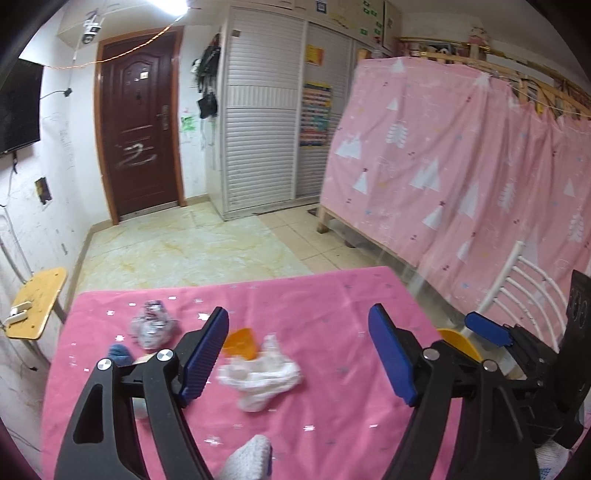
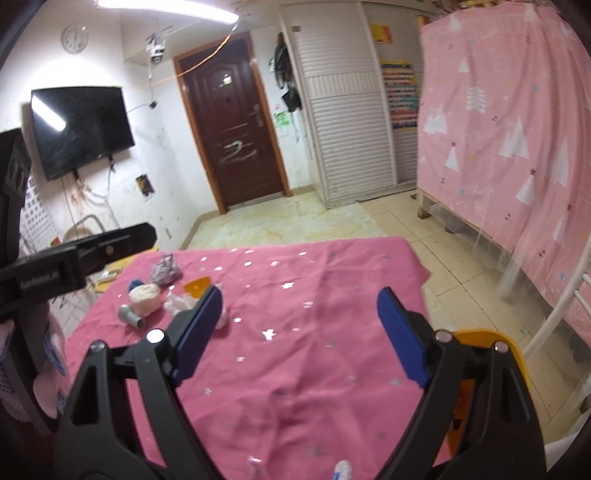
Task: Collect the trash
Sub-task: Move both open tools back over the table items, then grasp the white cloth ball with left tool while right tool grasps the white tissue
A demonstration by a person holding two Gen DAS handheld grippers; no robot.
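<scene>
A pink starred tablecloth (image 1: 332, 302) carries crumpled white tissue (image 1: 262, 380), foil wrapper (image 1: 151, 328), orange scrap (image 1: 242, 341).

Pretty bright room overall, lit from a ceiling tube light (image 2: 166, 9) that blows out to pure white in both views. It also leaves a streak of glare on the wall TV (image 2: 79, 127). Heavy fisheye bending, dark vignette in the corners. Some motion blur too: the crumpled white trash (image 1: 262, 376) looks smeared, and the pink curtain (image 2: 517, 122) is soft. Shadows are weak.
</scene>
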